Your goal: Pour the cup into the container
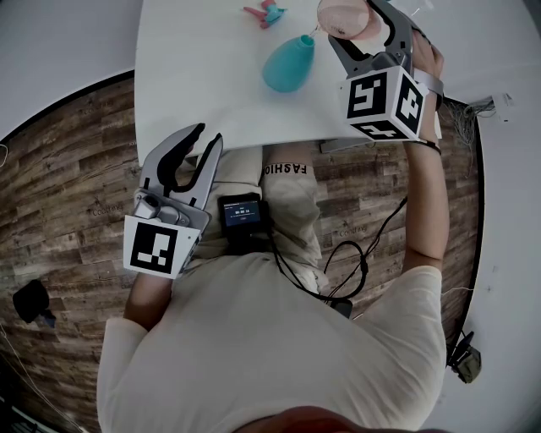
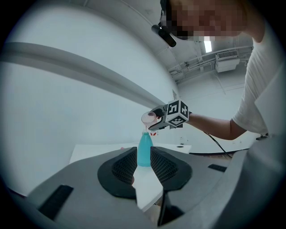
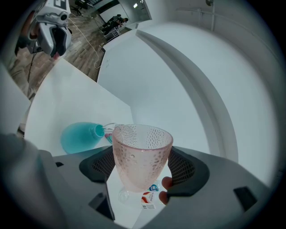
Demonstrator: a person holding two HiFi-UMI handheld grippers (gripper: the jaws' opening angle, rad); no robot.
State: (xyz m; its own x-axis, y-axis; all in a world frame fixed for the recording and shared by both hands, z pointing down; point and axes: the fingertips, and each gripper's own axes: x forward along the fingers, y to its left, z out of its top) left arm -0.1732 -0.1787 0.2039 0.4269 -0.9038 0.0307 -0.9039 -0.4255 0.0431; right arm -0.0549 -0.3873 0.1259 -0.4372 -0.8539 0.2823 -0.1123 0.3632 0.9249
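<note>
While my right gripper (image 1: 353, 24) pinches the tilted cup (image 3: 142, 154) above the bottle (image 1: 288, 63), far on the table (image 1: 194, 76), its narrow neck may cause spillage; my left gripper (image 2: 143, 165) hangs spread, empty.

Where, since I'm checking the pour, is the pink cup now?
The pink cup is in the right gripper, top right of the head view, tilted over the mouth of the teal container on the table.

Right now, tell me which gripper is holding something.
The right gripper: it is shut on the pink textured cup. The left gripper is open and empty.
</note>
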